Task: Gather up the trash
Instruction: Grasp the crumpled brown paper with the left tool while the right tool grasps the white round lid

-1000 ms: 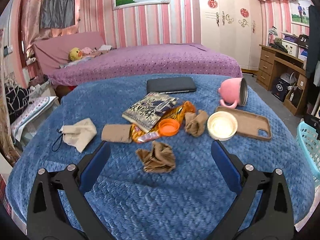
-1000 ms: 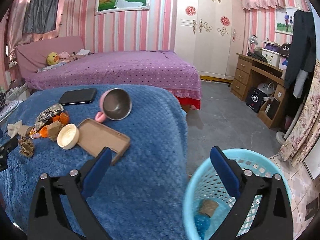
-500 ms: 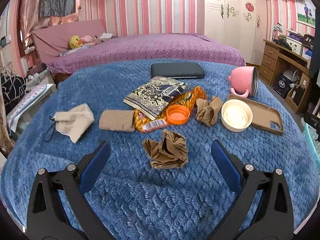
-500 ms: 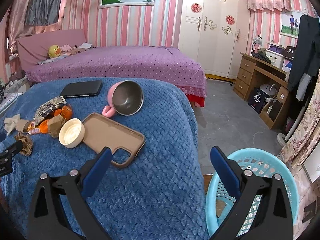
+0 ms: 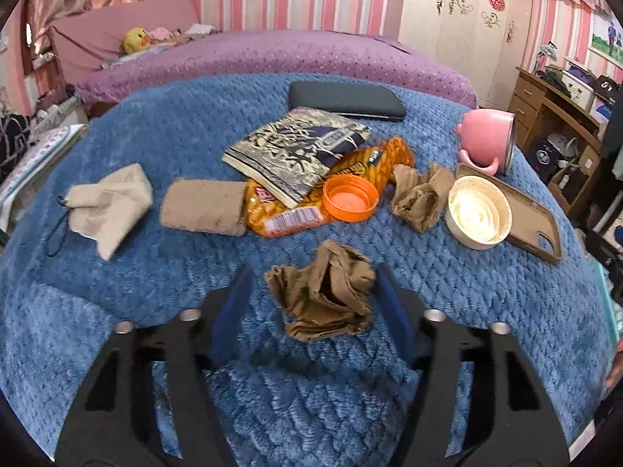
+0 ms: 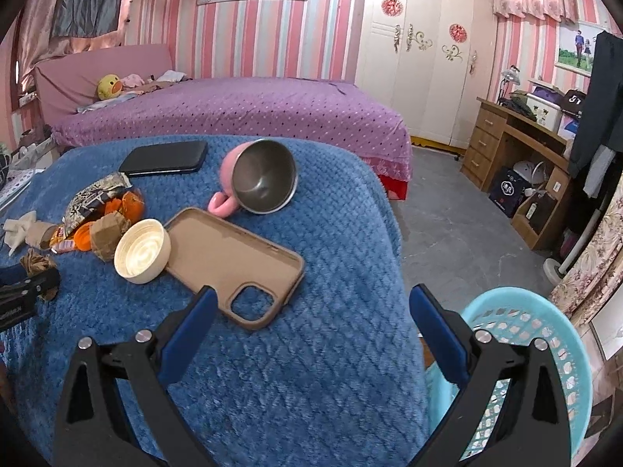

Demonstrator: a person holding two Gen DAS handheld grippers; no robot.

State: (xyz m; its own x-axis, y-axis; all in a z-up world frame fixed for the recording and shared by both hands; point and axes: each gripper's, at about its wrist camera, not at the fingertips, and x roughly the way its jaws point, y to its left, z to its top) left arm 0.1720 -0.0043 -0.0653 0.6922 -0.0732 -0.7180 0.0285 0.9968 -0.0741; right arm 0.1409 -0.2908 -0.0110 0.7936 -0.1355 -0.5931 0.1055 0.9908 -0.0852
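The crumpled brown paper (image 5: 325,292) lies on the blue blanket (image 5: 155,124), just in front of the orange cap (image 5: 350,203). It is straddled by the left gripper (image 5: 311,303), whose jaws have just been closing, pads not yet pressing. Blanket pile could be pinched along with it, or the wad could slip free. The right gripper (image 6: 311,330) is held wide apart, empty, near the blue basket (image 6: 545,334).

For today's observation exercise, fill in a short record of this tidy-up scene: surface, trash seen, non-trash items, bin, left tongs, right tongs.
surface: blue blanket
trash seen: crumpled brown paper; second brown wad; orange snack wrapper; orange cap
non-trash items: pink mug on its side; phone case; black phone
bin: light blue basket, on the floor beside the blanket's edge
left tongs: jaws just closing around the crumpled brown paper, one on each side, not yet clamped
right tongs: open, empty
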